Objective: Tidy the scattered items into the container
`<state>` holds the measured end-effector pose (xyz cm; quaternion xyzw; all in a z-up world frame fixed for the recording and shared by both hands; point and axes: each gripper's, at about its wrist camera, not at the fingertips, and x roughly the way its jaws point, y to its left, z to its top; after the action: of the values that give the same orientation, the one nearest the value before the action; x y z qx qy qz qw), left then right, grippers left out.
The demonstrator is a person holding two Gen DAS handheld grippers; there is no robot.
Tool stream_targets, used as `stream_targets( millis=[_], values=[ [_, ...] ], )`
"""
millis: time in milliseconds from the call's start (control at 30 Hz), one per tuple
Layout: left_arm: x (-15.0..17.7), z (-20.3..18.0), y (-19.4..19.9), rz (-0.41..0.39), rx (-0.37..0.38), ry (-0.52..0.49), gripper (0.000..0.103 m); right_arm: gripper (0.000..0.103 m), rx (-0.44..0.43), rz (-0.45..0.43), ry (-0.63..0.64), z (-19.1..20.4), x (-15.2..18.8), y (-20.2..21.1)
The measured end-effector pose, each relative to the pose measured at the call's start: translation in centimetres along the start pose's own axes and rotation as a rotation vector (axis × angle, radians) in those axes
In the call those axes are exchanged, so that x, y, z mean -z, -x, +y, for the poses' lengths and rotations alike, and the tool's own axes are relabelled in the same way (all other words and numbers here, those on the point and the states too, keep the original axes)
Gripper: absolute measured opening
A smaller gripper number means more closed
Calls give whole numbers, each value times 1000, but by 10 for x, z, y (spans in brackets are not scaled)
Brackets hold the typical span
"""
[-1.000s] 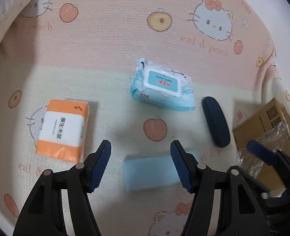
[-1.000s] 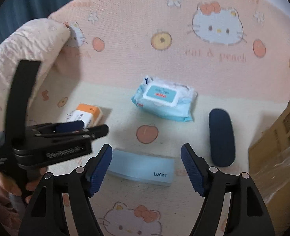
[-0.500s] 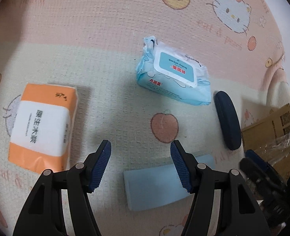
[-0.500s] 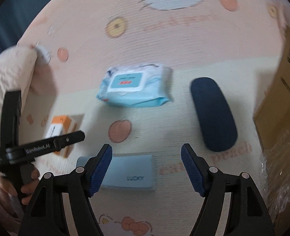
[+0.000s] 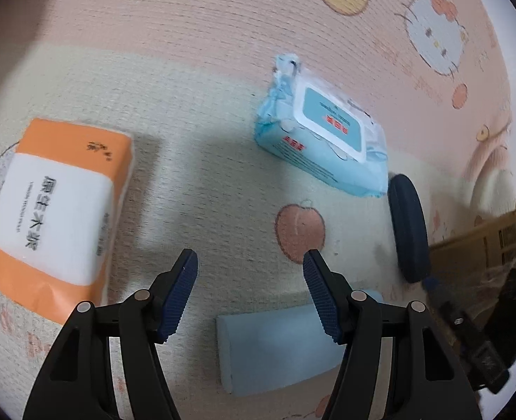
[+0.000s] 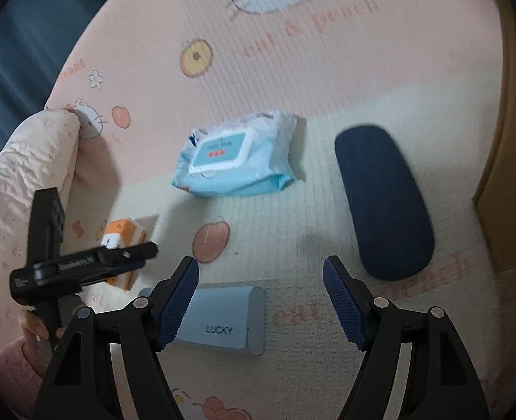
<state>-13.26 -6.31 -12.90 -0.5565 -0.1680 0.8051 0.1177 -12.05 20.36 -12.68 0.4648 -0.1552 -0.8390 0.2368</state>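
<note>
- Surface: a printed play mat (image 5: 202, 70) in pink and cream with cat and peach motifs; it carries every loose item.
- Tissue pack (image 5: 53, 206), orange and white: lies flat on the cream band, left of the left gripper (image 5: 250, 292); nothing touches it.
- Wet-wipe pack (image 5: 322, 145), light blue with a flip lid: lies on the line between the pink and cream bands, its right corner just beside the glasses case.
- Glasses case (image 6: 384, 201), dark navy, oval: lies flat near the cardboard box, ahead and right of the right gripper (image 6: 260, 302).
- Light blue case (image 6: 223, 320) marked LUCKY: lies closest to both grippers, partly under the fingers in each wrist view, not gripped.
- Container: a cardboard box (image 5: 478, 262) at the mat's right edge, with clear film at its mouth; its inside is hidden.
- Left gripper: fingers wide apart, holding nothing, poised above the mat.
- Right gripper: fingers wide apart, holding nothing, angled toward the glasses case.
- Step in hand, as judged: approach and choice of a first item; all four items lie outside the box.
- Next move calls for: lowering one gripper so its fingers straddle an item's narrow side, likely the glasses case or the LUCKY case, then closing.
</note>
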Motion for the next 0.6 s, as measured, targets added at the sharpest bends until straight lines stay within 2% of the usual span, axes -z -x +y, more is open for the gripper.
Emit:
stream_targets(
  millis=[100,233,300,433,467,500,533,600],
  values=[
    [4,3,2,7,32,27,67,72,-47,10,-38,-8,7,-6],
    [16,2,-3,51,16,19,67,72,-106,21,-95,-13,18,-10],
    [28,1,-4,89,40,27,67,72,-124,29,-91,-9,25,-11],
    [45,3,-2,108,46,25,66,71,-145,59,-50,3,34,-14],
    [48,3,-2,105,52,28,63,65,-158,64,-47,4,35,-14],
    [51,3,-1,104,62,27,56,52,-185,73,-40,7,36,-15],
    [51,3,0,100,64,26,56,47,-204,88,-32,10,38,-17],
    [51,1,-1,91,51,19,55,45,-166,87,4,16,41,-18]
  ],
)
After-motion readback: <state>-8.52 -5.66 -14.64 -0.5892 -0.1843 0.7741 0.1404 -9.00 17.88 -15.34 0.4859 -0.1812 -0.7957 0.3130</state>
